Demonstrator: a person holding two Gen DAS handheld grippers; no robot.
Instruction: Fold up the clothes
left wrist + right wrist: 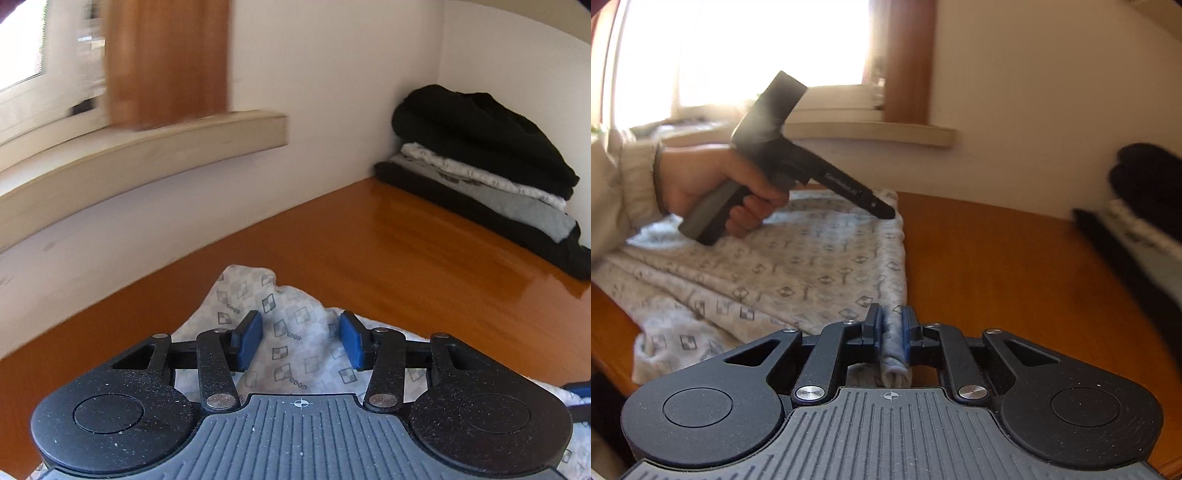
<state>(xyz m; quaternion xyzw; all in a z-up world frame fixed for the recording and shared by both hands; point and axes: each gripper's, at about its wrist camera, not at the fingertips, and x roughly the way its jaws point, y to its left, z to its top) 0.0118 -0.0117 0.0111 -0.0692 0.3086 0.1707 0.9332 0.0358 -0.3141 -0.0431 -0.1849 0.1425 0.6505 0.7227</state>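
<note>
Right claw is pinching a bunched edge of the white checker-print garment lying on the glossy orange wooden desk. Left claw, at its 10 o'clock, is hovering wide over a raised fold, gripping nothing. Risk: lifting one-sided is likely dragging and skewing the cloth.

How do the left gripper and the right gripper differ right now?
The left gripper is open, its blue pads apart over a raised peak of the patterned garment; the right gripper is shut on a bunched fold at that garment's edge. Both work the same garment on the wooden table.
</note>
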